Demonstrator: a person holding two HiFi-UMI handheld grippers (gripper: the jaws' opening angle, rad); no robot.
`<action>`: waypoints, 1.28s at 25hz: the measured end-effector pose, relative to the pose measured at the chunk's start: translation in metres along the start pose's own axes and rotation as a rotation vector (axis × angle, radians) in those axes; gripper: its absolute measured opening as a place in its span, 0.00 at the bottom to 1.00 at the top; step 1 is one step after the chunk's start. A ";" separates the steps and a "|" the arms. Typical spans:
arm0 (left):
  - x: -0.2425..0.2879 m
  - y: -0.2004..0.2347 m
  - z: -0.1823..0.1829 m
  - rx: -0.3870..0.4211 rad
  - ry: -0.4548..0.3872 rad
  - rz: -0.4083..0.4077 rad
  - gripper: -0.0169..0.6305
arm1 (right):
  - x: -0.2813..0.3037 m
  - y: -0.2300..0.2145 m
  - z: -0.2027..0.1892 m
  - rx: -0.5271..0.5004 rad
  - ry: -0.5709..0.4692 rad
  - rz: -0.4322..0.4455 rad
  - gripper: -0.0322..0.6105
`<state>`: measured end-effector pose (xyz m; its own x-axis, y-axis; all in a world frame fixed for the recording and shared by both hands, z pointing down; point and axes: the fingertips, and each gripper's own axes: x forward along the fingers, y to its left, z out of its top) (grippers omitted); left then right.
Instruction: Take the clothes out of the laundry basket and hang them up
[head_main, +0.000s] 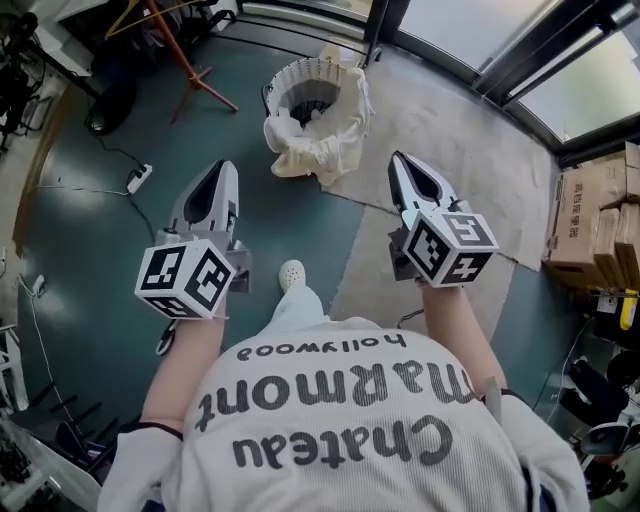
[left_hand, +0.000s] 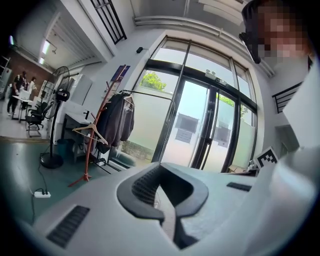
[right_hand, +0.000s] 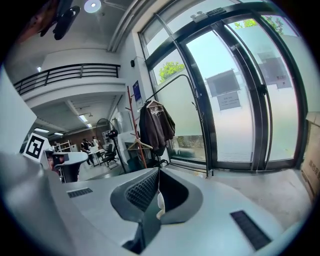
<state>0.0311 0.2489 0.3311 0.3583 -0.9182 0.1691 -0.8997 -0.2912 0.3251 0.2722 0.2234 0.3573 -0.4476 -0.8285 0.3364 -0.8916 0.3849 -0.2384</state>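
Note:
A white woven laundry basket (head_main: 352, 92) stands on the floor ahead of me, and a cream cloth (head_main: 298, 152) is draped over its near rim. My left gripper (head_main: 222, 168) is held to the basket's near left and my right gripper (head_main: 399, 160) to its near right. Both are shut with nothing between the jaws. In the left gripper view the left gripper (left_hand: 161, 168) points toward a red coat rack (left_hand: 96, 135) carrying a dark jacket (left_hand: 116, 122) and a wooden hanger (left_hand: 90, 133). The right gripper (right_hand: 157, 172) faces the same jacket (right_hand: 156, 125).
The red rack's foot (head_main: 195, 78) stands at the far left on the green floor. A power strip (head_main: 138, 178) and cables lie to the left. A pale mat (head_main: 450, 150) lies beside the basket. Cardboard boxes (head_main: 592, 215) are stacked at the right, before glass doors (right_hand: 235, 100).

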 end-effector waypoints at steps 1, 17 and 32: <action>0.010 0.011 0.004 0.003 0.002 -0.001 0.04 | 0.013 0.001 0.003 0.005 -0.001 -0.002 0.10; 0.131 0.124 -0.107 0.163 0.146 -0.096 0.04 | 0.156 -0.052 -0.089 0.157 0.115 -0.092 0.10; 0.113 0.135 -0.285 0.019 0.308 0.043 0.04 | 0.190 -0.075 -0.325 0.123 0.465 0.048 0.10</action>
<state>0.0207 0.1819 0.6591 0.3761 -0.8058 0.4574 -0.9190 -0.2616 0.2948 0.2316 0.1690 0.7355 -0.4959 -0.5303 0.6876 -0.8672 0.3438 -0.3602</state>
